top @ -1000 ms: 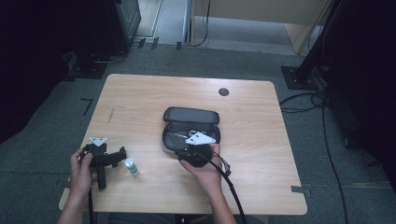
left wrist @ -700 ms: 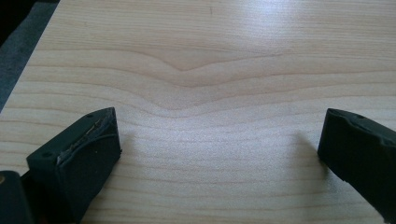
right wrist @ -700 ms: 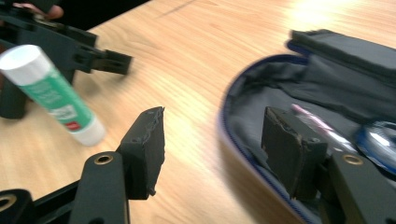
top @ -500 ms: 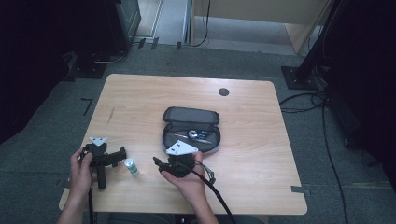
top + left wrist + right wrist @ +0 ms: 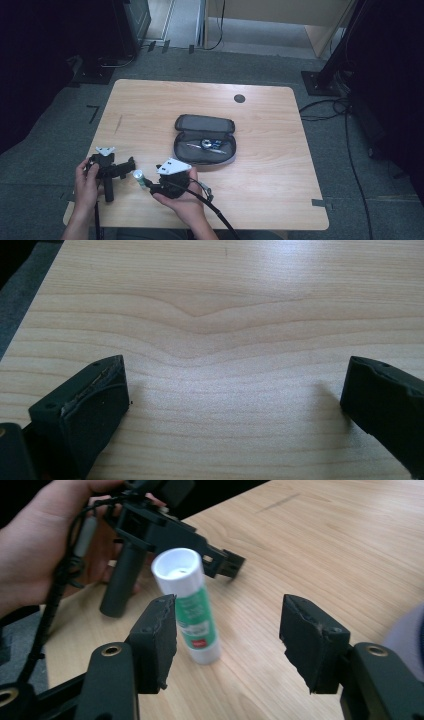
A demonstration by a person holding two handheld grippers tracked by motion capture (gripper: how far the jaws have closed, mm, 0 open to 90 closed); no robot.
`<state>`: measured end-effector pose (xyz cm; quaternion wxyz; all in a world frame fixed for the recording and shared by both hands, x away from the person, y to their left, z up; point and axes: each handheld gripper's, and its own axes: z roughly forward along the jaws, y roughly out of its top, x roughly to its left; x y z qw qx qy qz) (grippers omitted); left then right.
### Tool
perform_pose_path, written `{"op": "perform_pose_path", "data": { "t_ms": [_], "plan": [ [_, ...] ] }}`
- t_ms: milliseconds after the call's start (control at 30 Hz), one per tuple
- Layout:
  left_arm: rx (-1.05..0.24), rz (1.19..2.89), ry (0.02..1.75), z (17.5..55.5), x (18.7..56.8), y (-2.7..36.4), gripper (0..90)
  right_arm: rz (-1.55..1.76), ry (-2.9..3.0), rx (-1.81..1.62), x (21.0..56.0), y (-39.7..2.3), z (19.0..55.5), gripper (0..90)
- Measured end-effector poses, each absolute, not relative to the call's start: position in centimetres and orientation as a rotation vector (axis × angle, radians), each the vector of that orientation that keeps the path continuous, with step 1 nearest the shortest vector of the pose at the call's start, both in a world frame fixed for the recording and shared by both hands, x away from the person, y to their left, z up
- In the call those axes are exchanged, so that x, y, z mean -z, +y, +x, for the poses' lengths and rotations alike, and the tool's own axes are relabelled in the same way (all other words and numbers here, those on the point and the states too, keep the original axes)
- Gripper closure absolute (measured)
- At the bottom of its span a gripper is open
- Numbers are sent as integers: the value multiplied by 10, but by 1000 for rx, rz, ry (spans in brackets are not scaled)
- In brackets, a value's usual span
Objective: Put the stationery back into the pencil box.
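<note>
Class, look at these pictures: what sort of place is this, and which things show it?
Probably a lab or studio set up for recording handling work. A lone wooden table stands on grey carpet, dark stands and cables surround it, and a person works there with a hand-held left gripper and right gripper.

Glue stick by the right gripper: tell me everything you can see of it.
The glue stick is a small plastic-looking cylinder with a white cap and base and a green-and-white label. It stands upright, capped, on the wooden table, near its front edge. It sits between the right gripper's open jaws, near one pad; contact is unclear.
</note>
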<state>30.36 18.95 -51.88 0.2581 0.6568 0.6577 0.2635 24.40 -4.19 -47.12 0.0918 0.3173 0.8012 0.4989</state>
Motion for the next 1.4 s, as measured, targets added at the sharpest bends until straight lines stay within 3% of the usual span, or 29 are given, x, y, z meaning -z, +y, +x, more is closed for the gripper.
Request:
{"op": "perform_pose_path", "data": {
  "t_ms": [600, 700, 733, 1067, 1400],
  "plan": [
    [-715, 1780, 1783, 304, 519, 189, 0, 855, 2398, -1447, 471, -12, 246, 435],
    [-715, 1779, 1783, 305, 519, 189, 0, 853, 2376, -1446, 473, -10, 246, 553],
    [-715, 1778, 1783, 305, 519, 189, 0, 839, 2360, -1456, 473, -11, 245, 659],
    [-715, 1780, 1783, 305, 519, 189, 0, 816, 2341, -1480, 468, -16, 244, 666],
    [-715, 1780, 1783, 305, 519, 189, 0, 884, 2256, -1479, 454, -51, 248, 666]
  ]
}}
